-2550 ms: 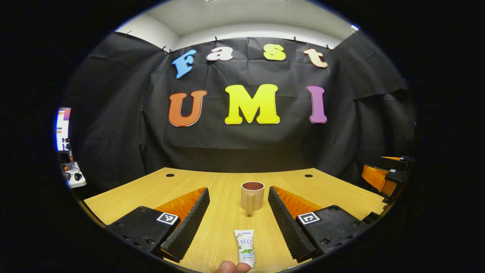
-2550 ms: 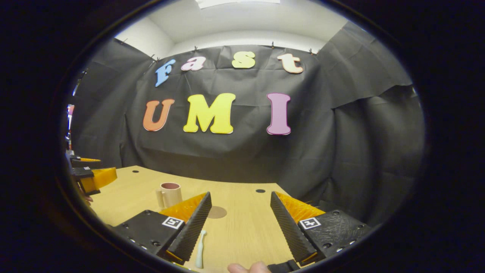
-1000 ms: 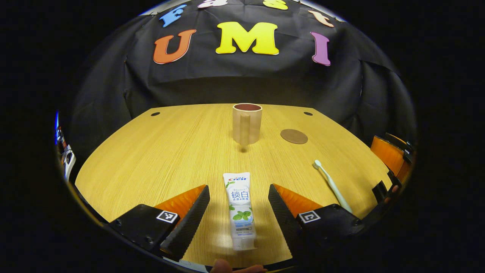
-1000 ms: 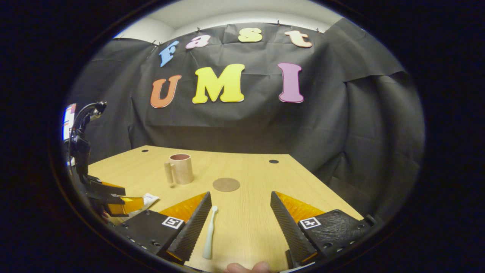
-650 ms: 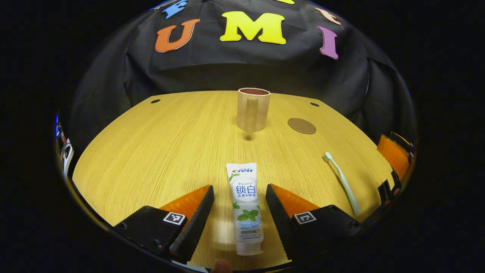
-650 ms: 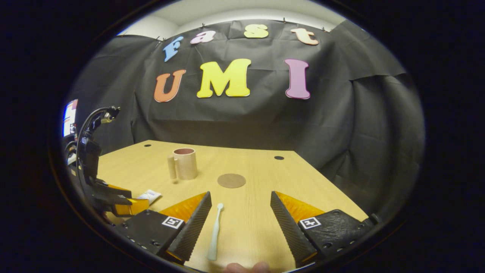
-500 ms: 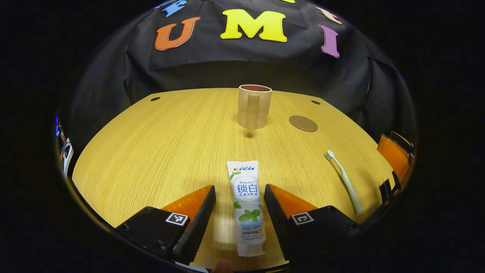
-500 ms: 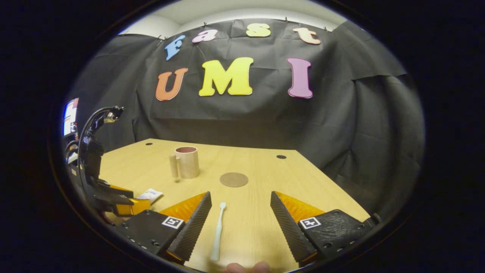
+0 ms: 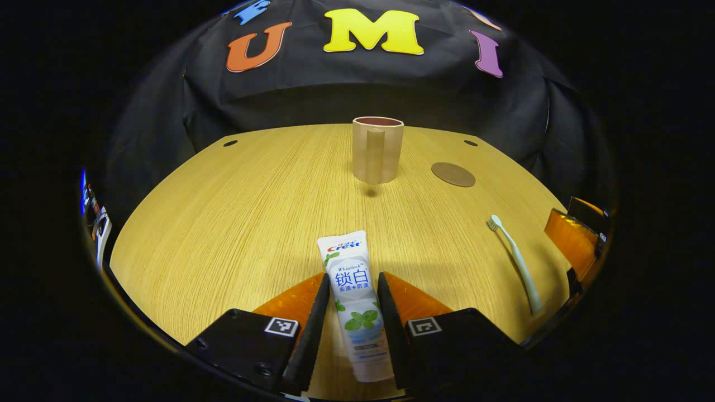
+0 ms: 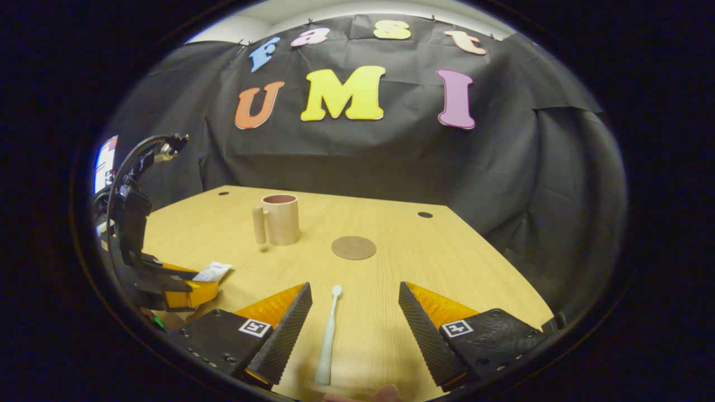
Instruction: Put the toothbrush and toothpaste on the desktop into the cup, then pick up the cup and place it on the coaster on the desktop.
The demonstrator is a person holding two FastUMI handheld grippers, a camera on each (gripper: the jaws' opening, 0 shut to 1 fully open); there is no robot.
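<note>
The toothpaste [image 9: 353, 296] lies flat at bottom centre of the left gripper view, pinched between both fingers of the left gripper [image 9: 351, 326]. The toothbrush [image 10: 328, 335] lies low in the right gripper view between the wide-open, empty right gripper [image 10: 353, 329] fingers. The cup [image 9: 377, 149] stands upright upper centre, the coaster [image 9: 453, 174] beside it on the desk [image 9: 234, 206].

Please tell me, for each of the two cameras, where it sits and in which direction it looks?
Left gripper view: rides on the left gripper, low over the desk, looking along its fingers, which close on the toothpaste, toward the cup.
Right gripper view: rides on the right gripper, looking along its open fingers over the toothbrush; a fingertip shows at the bottom edge.
Shared: cup, coaster, toothbrush, toothpaste, desk.
</note>
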